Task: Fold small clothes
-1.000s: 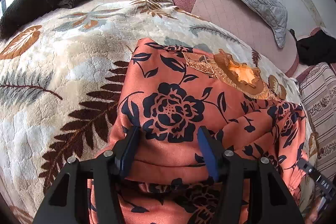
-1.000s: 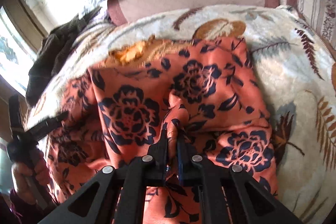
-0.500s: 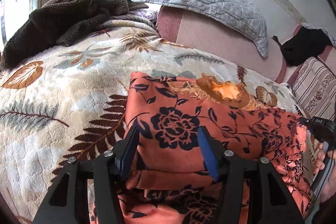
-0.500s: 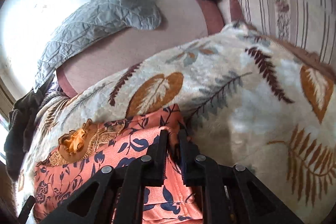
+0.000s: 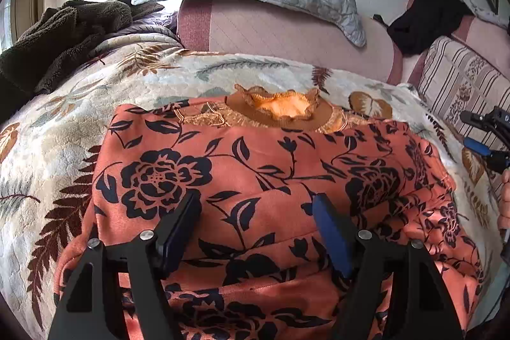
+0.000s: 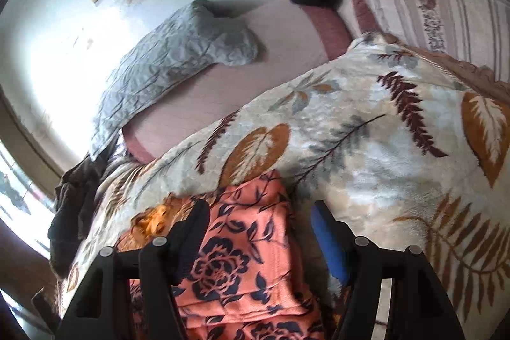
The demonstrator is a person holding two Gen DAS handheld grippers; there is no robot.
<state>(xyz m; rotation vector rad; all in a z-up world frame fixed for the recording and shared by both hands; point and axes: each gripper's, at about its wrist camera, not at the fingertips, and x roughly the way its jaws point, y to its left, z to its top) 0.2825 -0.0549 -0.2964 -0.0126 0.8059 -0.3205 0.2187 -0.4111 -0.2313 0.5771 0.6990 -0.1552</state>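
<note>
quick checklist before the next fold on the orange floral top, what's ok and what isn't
1. Left tongs free of cloth: ok, jaws opening, with the orange floral top below them but not pinched.
2. Right tongs released: ok, jaws opening, the top's edge lies loose between them.
3. Top resting flat on the leaf-print blanket: ok, no part lifted.
4. Folded layer smooth: not ok, creases near the right side.
5. Ruffled collar tucked in: not ok, it shows past the fold.
6. Near hem of the top: cannot tell, hidden under the tongs.
</note>
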